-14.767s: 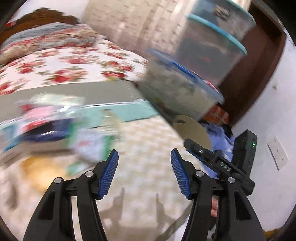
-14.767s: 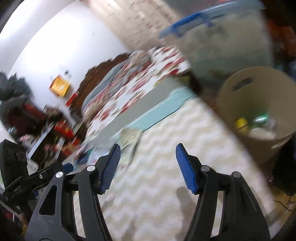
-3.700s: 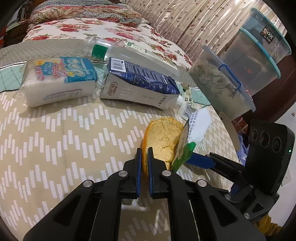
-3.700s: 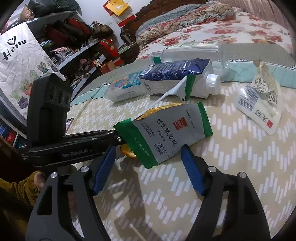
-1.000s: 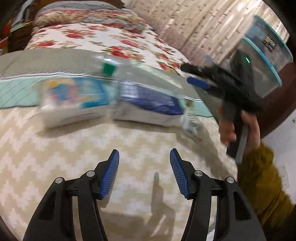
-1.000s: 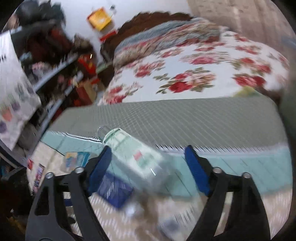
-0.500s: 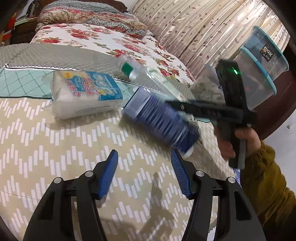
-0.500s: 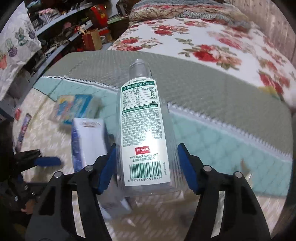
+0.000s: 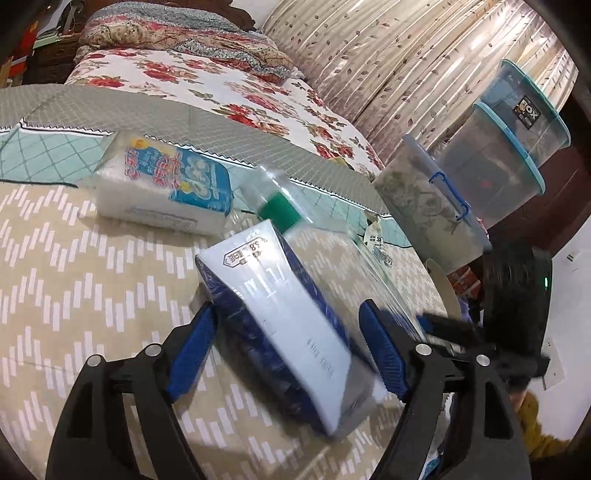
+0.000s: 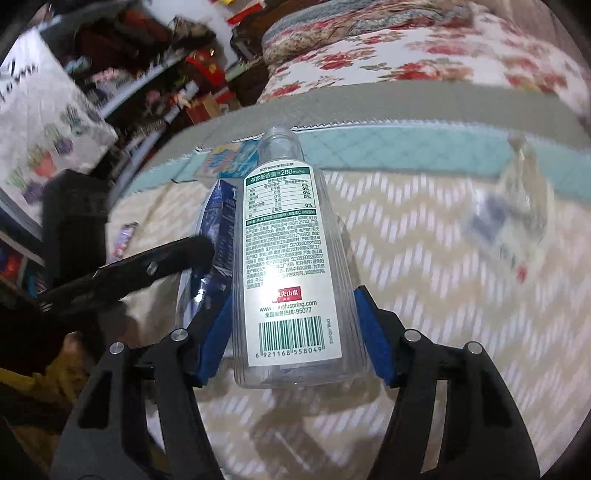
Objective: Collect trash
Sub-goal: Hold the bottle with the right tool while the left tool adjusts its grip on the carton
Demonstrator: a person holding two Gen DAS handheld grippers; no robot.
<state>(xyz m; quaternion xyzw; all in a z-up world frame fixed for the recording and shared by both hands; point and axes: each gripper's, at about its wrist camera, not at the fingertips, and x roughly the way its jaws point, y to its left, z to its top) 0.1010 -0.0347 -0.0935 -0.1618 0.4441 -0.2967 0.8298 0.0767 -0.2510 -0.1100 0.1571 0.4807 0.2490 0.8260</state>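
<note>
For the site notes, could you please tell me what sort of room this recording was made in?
Most likely a lived-in bedroom. A bed with a floral bedspread and a carved wooden headboard fills the view, leaf-print curtains hang beside it, and stacked plastic storage boxes stand at its foot.

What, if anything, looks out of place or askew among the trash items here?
The clear bottle has no cap, so its neck is open. The blue-and-white carton sits askew, tilted up against the bottle's side rather than lying flat on the bedspread.
</note>
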